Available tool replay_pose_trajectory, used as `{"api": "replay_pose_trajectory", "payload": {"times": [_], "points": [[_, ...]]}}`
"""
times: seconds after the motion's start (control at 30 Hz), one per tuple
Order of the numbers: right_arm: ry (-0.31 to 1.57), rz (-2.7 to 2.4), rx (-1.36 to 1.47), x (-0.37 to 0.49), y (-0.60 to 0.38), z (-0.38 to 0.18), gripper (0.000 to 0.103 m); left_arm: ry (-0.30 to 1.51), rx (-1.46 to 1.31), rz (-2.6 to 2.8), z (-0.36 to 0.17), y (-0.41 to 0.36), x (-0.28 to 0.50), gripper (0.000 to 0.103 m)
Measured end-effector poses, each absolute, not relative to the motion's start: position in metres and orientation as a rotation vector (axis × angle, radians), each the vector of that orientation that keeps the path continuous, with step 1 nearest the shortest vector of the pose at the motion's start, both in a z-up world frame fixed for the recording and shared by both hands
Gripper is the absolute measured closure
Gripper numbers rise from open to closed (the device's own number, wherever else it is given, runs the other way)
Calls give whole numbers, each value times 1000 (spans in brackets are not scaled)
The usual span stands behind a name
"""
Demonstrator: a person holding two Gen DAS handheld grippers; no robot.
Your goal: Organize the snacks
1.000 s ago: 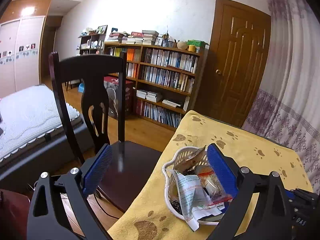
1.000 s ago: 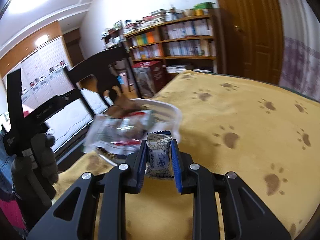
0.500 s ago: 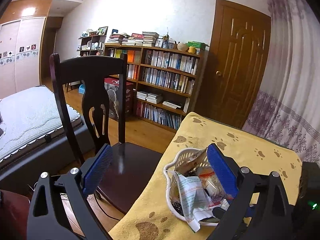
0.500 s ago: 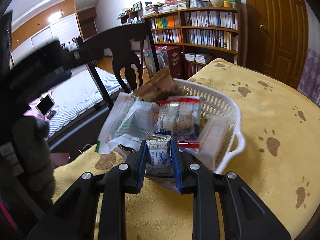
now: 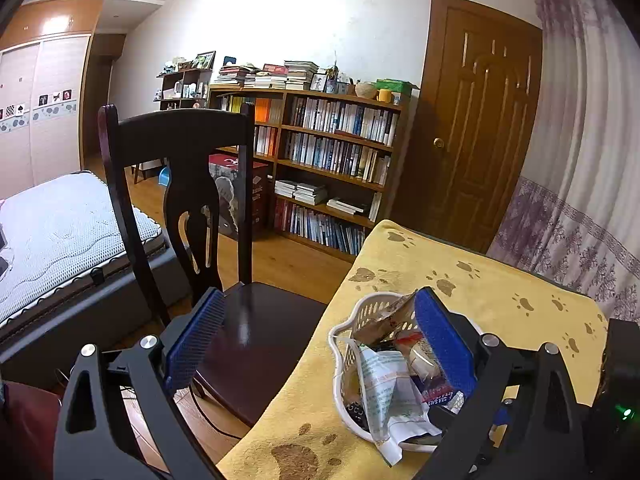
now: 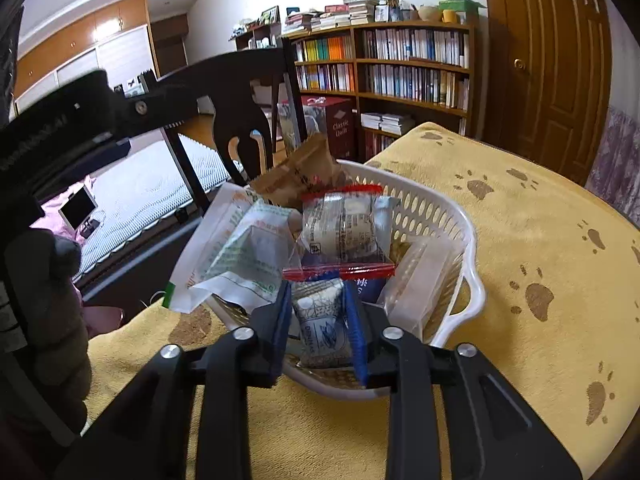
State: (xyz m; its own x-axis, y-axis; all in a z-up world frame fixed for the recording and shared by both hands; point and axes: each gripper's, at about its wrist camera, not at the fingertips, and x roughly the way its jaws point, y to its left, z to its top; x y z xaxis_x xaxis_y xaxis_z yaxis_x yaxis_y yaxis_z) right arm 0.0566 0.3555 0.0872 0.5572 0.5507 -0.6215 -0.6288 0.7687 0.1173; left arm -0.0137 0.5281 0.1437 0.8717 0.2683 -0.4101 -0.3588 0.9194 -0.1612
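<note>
1. Holding a small silver snack packet [image 6: 323, 326] pinched between its two blue pads, the right gripper [image 6: 320, 330] sits at the near rim of the white basket [image 6: 460, 236]; judged, the packet is about to be let go among the other snacks.
2. Basket stands on the desk [image 6: 540, 220], on its yellow paw-print cloth, near the edge by the dark chair [image 5: 180, 140]. It is already heaped: a red-edged clear packet [image 6: 344, 232], a white-and-green pouch [image 6: 240, 256] hanging over the rim, a brown wrapper [image 6: 300, 172] at the back.
3. Left gripper [image 5: 320, 344] is spread wide and holds nothing; judged, it waits clear so the right one has room at the basket.
4. Right wrist view alone shows the pinched packet and its closeness to the rim. It also shows the left gripper's body and a gloved hand [image 6: 52, 320] at the left.
5. Left wrist view alone shows the basket's far side and the chair seat just beside the desk edge; one blue pad hides part of the basket's contents.
</note>
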Motion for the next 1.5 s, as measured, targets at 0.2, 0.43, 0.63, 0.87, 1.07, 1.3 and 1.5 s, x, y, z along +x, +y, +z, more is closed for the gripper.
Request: {"api": "replay_pose_trajectory", "payload": {"times": [0.2,0.43,0.63,0.87,1.07,1.3,1.5], "points": [[675,711,-87,54,342,93,72,391,-233,331,144,527,-14,5],[666,677,-39,50,321,95,53,389,-228,332,145,525,-15,5],[669,640,-10,47,301,95,44,395,-177,350,146,515,-14,5],[678,575,8,47,288,97,23,397,-126,361,149,503,-14,3],[656,542,-19,38,285,101,12,396,-96,357,153,492,-15,3],[627,503,-22,29,279,108,6,391,-52,364,157,482,-19,3],[609,499,-26,23,278,113,5,400,-5,375,157,472,-24,3]]}}
